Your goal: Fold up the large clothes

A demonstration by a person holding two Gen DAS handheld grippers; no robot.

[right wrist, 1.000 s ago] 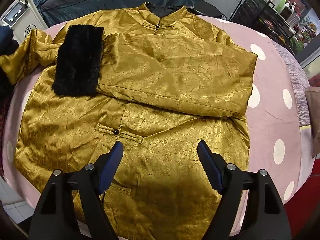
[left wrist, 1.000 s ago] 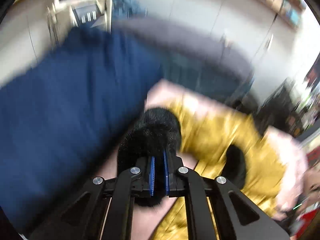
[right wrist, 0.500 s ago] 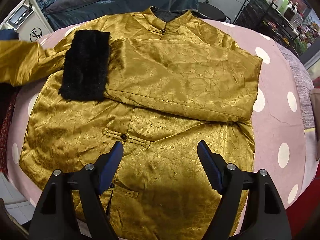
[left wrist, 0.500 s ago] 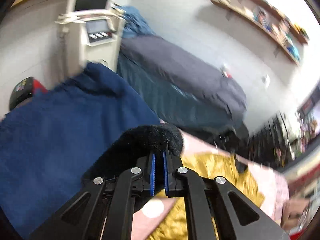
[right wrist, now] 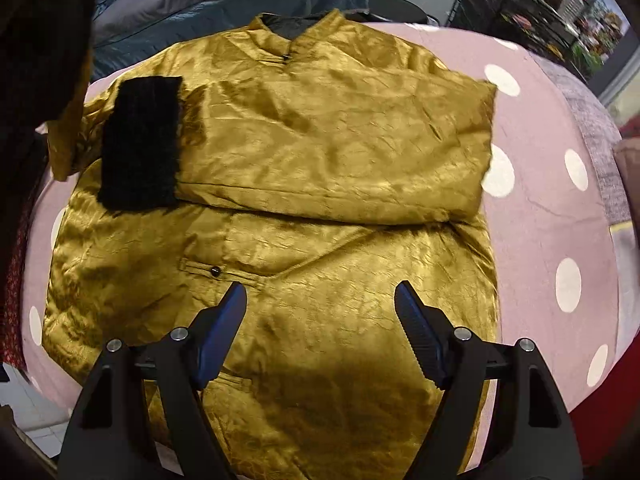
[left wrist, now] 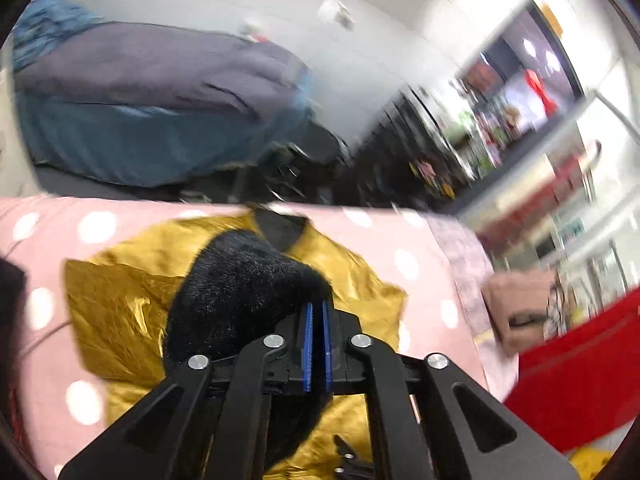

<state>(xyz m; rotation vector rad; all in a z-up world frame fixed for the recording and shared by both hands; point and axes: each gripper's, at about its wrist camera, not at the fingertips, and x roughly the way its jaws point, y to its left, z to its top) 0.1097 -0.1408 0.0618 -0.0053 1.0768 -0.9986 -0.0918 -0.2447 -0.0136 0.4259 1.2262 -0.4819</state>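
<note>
A gold satin jacket (right wrist: pixel 320 208) lies flat on a pink polka-dot table (right wrist: pixel 560 184), collar at the far side. One sleeve is folded across the chest, its black fur cuff (right wrist: pixel 140 144) lying at the left. My left gripper (left wrist: pixel 316 344) is shut on the other sleeve's black fur cuff (left wrist: pixel 240 284) and holds it lifted above the jacket (left wrist: pixel 120 304); that raised sleeve hangs at the far left in the right wrist view (right wrist: pixel 68 120). My right gripper (right wrist: pixel 320 332) is open and empty, hovering over the jacket's lower front.
A bed with grey and blue covers (left wrist: pixel 152 92) stands beyond the table. A black wire rack (right wrist: pixel 520 4) stands at the back right. A red surface (left wrist: pixel 580 368) lies at the right. A pink-brown item (left wrist: pixel 520 308) sits near the table's right edge.
My left gripper has swung the held fur cuff up and rightward over the jacket. The raised sleeve now hangs at the left in the right wrist view. The right gripper stays open.
</note>
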